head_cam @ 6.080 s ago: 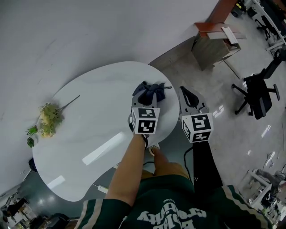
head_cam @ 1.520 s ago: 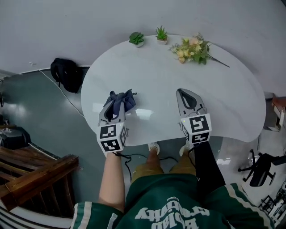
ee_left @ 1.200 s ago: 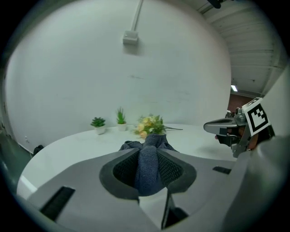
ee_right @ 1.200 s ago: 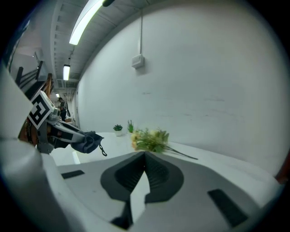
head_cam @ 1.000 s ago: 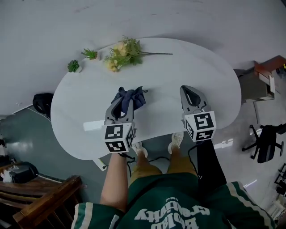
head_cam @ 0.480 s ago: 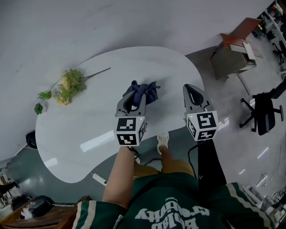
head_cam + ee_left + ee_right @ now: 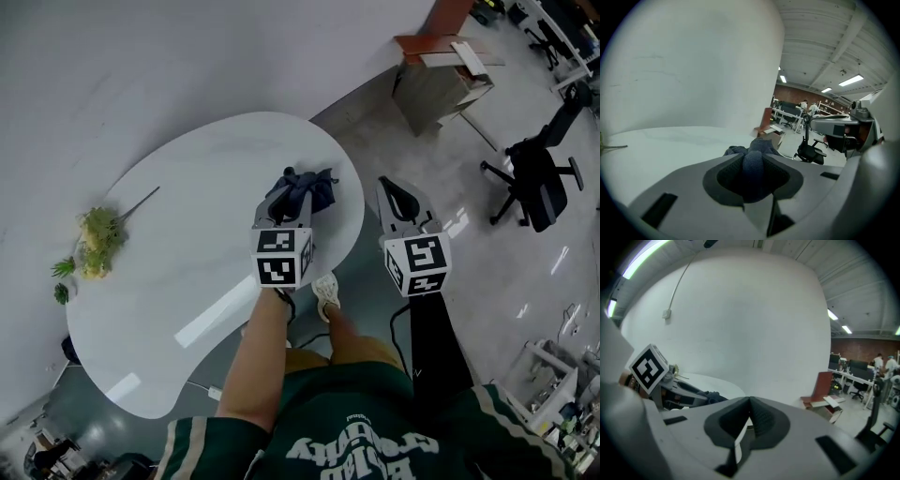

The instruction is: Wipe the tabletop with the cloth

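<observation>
The left gripper (image 7: pixel 291 201) is clenching the dark cloth (image 7: pixel 307 186), which is sitting bunched near the table's (image 7: pixel 187 253) right edge. The right gripper (image 7: pixel 397 195) is hanging past that edge over the floor, jaws pressed together on nothing. Flowers (image 7: pixel 92 248) are lying well apart at the far left. A chair (image 7: pixel 536 180) is standing beyond.

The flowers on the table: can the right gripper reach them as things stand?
Probably not: the right gripper hangs off the table, with the left gripper and its cloth between it and the flowers.
</observation>
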`<state>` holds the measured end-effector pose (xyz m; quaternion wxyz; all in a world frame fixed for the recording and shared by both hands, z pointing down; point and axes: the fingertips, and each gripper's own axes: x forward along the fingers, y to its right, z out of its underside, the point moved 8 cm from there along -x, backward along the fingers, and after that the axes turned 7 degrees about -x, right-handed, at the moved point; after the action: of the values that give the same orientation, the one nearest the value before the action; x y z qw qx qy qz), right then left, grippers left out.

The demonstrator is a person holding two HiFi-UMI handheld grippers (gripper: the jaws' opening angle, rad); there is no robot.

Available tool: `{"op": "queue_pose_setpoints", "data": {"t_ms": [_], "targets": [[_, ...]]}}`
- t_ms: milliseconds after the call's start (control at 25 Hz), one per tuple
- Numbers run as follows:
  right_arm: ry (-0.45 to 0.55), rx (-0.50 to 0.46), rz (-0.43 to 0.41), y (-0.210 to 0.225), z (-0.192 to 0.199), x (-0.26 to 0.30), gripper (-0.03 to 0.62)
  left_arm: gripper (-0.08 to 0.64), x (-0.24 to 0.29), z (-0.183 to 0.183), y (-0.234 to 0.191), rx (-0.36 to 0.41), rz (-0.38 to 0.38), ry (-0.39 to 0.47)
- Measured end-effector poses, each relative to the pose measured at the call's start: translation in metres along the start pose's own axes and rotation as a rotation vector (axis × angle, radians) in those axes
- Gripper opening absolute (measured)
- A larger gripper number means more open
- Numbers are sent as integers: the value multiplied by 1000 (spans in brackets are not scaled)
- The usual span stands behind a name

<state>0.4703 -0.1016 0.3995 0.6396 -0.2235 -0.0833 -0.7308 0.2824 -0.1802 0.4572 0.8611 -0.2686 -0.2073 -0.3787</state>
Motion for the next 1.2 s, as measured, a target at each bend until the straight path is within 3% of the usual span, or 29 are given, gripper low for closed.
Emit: {"op": "queue_pose_setpoints", "data": {"t_ms": [200, 280, 440, 800, 1200], "targets": [[-25, 28, 26, 21, 21, -17, 5, 112, 45, 12, 45, 53, 63, -96], [-32, 36, 30, 24, 25, -20, 5, 112, 54, 19, 53, 97, 51, -142], [-36, 36, 16, 23, 28, -21, 5, 110, 52, 21, 57, 132, 20, -132], [-34, -8, -99, -16, 17, 6, 5, 109, 12, 37, 24, 62, -41, -109], [-27, -57, -273, -116, 3, 41, 5, 107, -66, 66, -46, -41, -141, -65]]}}
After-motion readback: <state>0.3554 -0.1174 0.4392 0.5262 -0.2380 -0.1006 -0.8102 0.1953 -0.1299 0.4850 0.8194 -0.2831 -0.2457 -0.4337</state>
